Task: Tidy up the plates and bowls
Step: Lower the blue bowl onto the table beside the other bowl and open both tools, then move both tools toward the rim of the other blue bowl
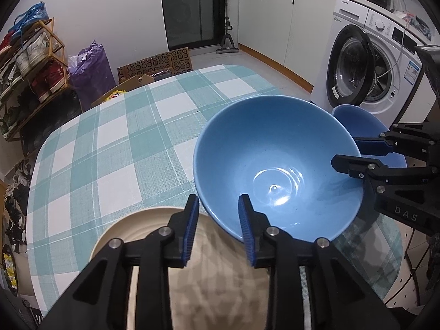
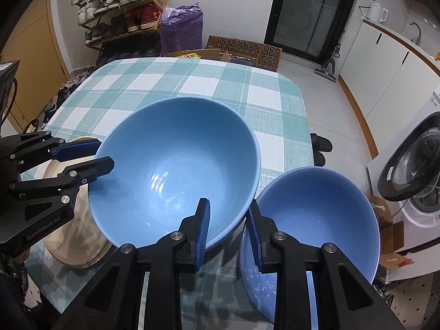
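Observation:
A large blue bowl (image 1: 275, 159) (image 2: 170, 165) stands on the checked tablecloth (image 1: 110, 151), its near-left side overlapping a stack of beige plates (image 1: 143, 225) (image 2: 77, 236). My left gripper (image 1: 218, 203) (image 2: 106, 152) straddles the bowl's rim on the plates' side, one finger inside and one outside. A gap shows at the pads, so it is open. My right gripper (image 2: 228, 203) (image 1: 346, 151) straddles the opposite rim the same way and is open too. A smaller blue bowl (image 2: 316, 220) (image 1: 354, 118) stands just right of the large one, close to the right gripper's outer finger.
The table's far half shows only cloth (image 2: 178, 77). Past the table's right edge is a washing machine (image 1: 365, 68) with its door open. A shoe rack (image 2: 118, 5), a purple bag (image 2: 181, 24) and cardboard boxes (image 2: 247, 49) stand on the floor behind.

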`<state>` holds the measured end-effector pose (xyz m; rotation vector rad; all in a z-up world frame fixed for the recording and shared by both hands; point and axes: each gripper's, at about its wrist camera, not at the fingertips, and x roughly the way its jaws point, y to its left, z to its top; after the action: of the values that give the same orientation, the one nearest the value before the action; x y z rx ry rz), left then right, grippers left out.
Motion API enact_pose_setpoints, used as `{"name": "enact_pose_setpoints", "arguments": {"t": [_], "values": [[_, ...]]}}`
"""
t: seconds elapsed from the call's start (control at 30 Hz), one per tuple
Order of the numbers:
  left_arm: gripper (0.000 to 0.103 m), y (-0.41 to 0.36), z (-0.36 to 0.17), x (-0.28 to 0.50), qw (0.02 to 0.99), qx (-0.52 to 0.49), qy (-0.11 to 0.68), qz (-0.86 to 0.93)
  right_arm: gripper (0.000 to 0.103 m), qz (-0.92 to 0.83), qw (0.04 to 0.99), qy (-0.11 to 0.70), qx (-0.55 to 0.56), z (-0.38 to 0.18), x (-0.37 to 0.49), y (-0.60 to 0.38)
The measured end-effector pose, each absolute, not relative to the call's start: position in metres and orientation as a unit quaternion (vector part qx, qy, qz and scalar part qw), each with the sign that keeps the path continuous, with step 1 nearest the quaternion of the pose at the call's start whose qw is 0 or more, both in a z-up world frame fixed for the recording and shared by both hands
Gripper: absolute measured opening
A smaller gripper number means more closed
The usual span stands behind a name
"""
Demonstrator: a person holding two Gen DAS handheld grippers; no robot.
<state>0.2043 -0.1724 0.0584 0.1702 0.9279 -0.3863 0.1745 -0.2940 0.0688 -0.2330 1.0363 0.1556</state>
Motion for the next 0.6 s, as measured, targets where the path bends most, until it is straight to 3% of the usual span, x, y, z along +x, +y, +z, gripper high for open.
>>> {"name": "enact_pose_setpoints", "arguments": {"t": [0.27, 0.47, 0.53, 0.6], "values": [[0.047, -0.165, 0.064, 0.201, 0.877, 0.067, 0.437, -0.187, 0.036, 0.088, 0.866, 0.481, -0.108, 0.076, 0.165, -0.297], [0.051, -0.158, 0.071, 0.196, 0.882, 0.049, 0.429, -0.19, 0.065, 0.104, 0.879, 0.454, -0.1, 0.092, 0.153, -0.296], [0.051, -0.156, 0.074, 0.194, 0.883, 0.044, 0.425, -0.193, 0.084, 0.11, 0.884, 0.443, -0.097, 0.097, 0.147, -0.296], [0.052, -0.154, 0.076, 0.193, 0.885, 0.042, 0.423, -0.192, 0.086, 0.111, 0.888, 0.436, -0.099, 0.101, 0.143, -0.295]]}}
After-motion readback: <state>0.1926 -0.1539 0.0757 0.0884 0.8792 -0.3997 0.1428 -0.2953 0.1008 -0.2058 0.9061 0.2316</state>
